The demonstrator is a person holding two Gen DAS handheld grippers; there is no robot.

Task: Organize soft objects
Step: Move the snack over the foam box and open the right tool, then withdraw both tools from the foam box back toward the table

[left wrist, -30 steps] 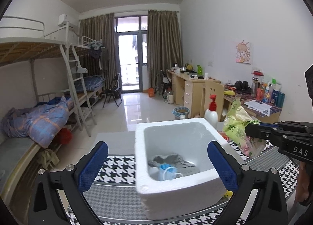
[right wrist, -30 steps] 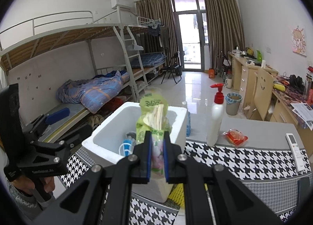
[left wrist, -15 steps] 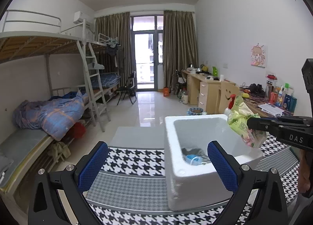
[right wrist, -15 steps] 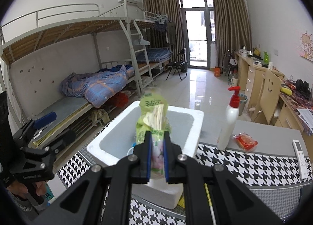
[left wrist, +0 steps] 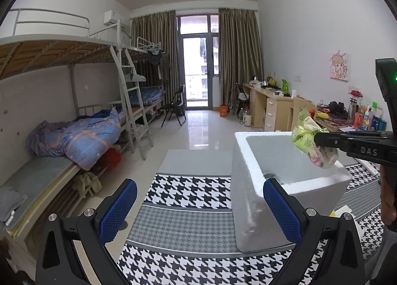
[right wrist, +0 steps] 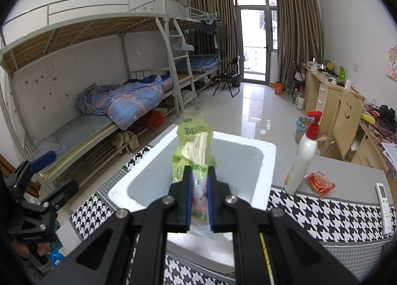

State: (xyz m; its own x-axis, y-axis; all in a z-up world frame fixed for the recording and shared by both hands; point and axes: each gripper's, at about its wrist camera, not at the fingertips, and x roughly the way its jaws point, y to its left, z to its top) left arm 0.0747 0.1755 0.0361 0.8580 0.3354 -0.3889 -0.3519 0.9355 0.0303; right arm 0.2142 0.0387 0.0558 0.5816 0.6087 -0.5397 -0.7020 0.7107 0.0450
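A white foam box (left wrist: 250,180) stands on the houndstooth tablecloth (left wrist: 188,185); it also shows in the right wrist view (right wrist: 263,158). My right gripper (right wrist: 199,200) is shut on a green and pink pack of tissues (right wrist: 196,148) and holds it over the box's near rim. In the left wrist view the pack (left wrist: 312,146) hangs over the box's right side. My left gripper (left wrist: 201,208) is open and empty, left of the box, its right finger (left wrist: 280,210) in front of the box wall. The box's contents are mostly hidden.
A white pump bottle with a red top (right wrist: 302,156), a red packet (right wrist: 320,183) and a remote control (right wrist: 383,198) lie on the table right of the box. Bunk beds (left wrist: 62,136) stand on the left, desks (left wrist: 278,109) on the right.
My left gripper has drawn back and to the left, away from the box. My right gripper has carried the tissue pack forward and higher over the box.
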